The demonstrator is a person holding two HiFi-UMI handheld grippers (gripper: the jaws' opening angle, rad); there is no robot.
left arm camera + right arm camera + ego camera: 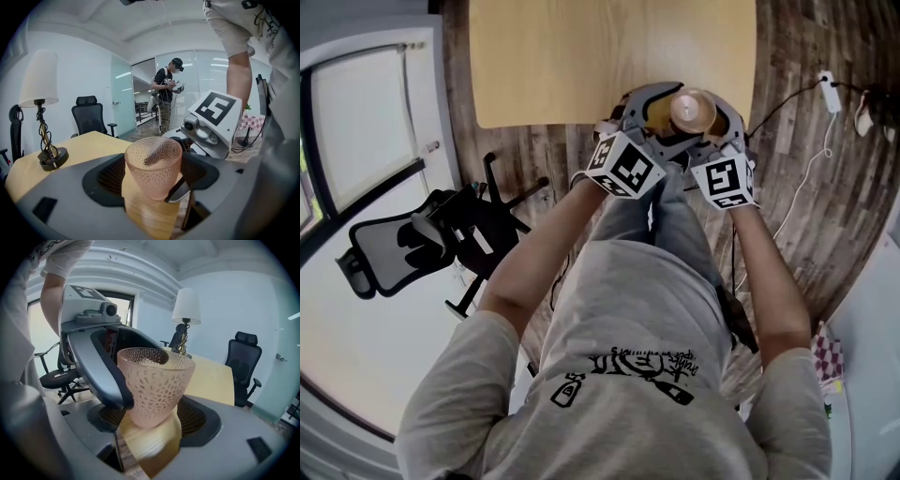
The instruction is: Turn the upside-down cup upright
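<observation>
Table beyond the cup lies open, 1 lamp well apart

Head view steeply down; gripper views close, opposed, apparently level, sharing cup.

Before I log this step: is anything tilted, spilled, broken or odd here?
Nothing stands out. The cup is mouth up, whole and empty, between the left gripper and the right gripper, near the table edge.

**Q:** What is the person wearing?
**A:** A light grey short-sleeved T-shirt with a black chest print, and grey trousers.
**Q:** And the tools?
**A:** The left claw and right claw are smooth grey plastic with dark mesh pads. Each is topped by a white cube with black square markers.
</observation>
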